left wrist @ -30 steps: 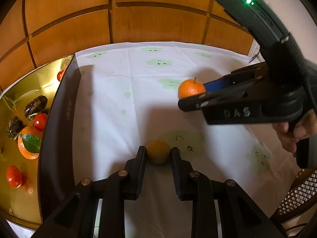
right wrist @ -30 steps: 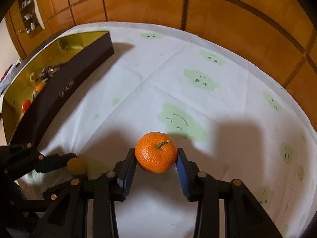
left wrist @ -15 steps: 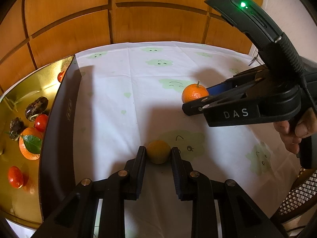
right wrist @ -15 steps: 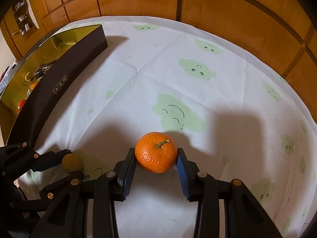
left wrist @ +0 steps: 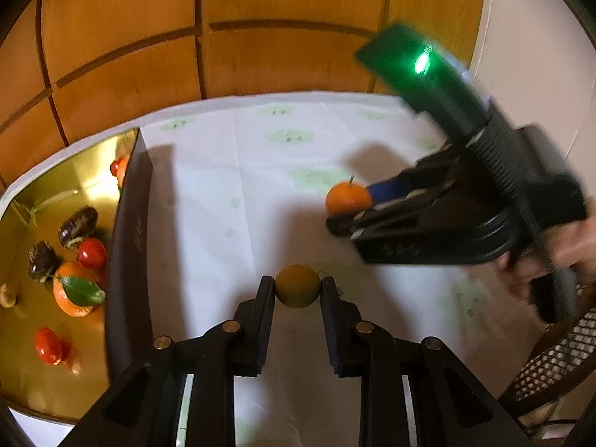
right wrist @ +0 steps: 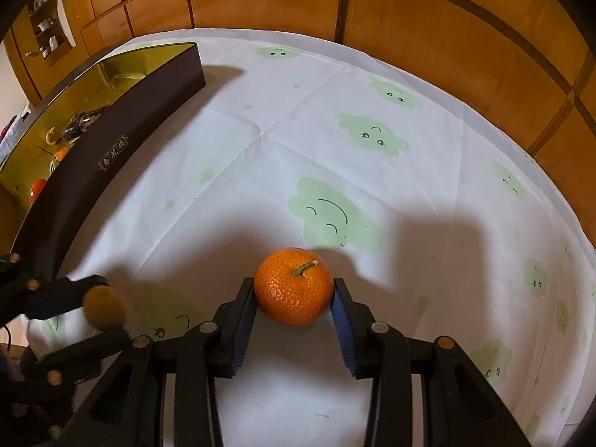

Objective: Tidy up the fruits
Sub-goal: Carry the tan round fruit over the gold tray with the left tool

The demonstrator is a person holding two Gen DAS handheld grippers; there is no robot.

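Note:
My left gripper (left wrist: 297, 287) is shut on a small yellow-orange round fruit (left wrist: 297, 286), held just above the white cloth; the same fruit (right wrist: 103, 307) shows blurred at the lower left of the right wrist view. My right gripper (right wrist: 294, 288) is shut on a bigger orange mandarin (right wrist: 293, 291) with a short green stem, also visible as the mandarin (left wrist: 348, 197) at the right of the left wrist view. A dark box with a gold inside (left wrist: 128, 223) lies to the left, holding a leafed mandarin (left wrist: 72, 294), red cherry tomatoes (left wrist: 91, 253) and dark dates (left wrist: 76, 225).
A white tablecloth with pale green smiling clouds (right wrist: 335, 149) covers the table. Wooden panelling (right wrist: 409, 18) runs behind it. The box's dark side wall (right wrist: 111, 156) rises at the left. A person's hand (left wrist: 558, 253) grips the right tool; a woven chair (left wrist: 558, 361) sits at the lower right.
The right gripper with the mandarin has drifted down and rightward in the left wrist view and now looks blurred. Both grips have stayed the same.

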